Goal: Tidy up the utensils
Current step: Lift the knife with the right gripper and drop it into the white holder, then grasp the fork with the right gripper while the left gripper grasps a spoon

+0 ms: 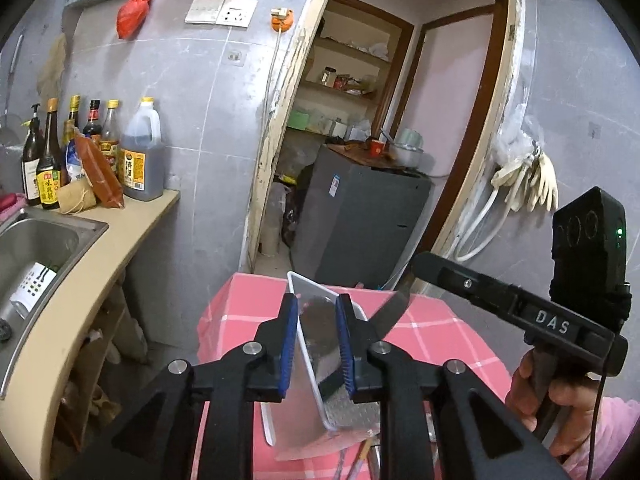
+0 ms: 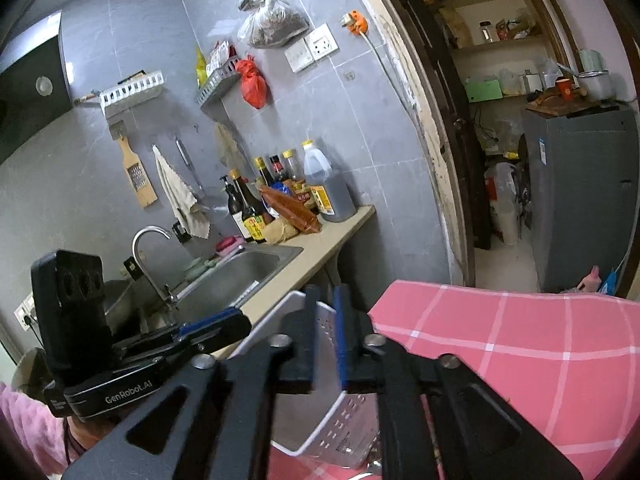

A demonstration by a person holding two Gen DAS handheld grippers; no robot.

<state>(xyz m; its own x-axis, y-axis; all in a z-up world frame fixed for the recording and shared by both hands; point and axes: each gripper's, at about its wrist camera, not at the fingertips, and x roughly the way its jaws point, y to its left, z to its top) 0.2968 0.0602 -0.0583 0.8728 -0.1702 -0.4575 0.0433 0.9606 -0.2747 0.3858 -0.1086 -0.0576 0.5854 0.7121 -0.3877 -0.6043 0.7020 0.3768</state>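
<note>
Holding the white utensil holder up over the pink checked desk, both tools grip it at once. The left tool is clenched on one wall of the holder, its blue pads pressing from each side. The right tool is clenched on another wall of the same holder. In the left view the right tool comes in from about 3 o'clock.

The holder looks like thin plastic with a shiny metal face and lots of little holes. I think it is light and stiff, but it is smooth, so it could slip. It is tilted, and things inside could slide out. The flat walls near the rim seem the best place to hold it. Some thin sticks, maybe chopsticks, lie on the desk at 6 o'clock.
</note>
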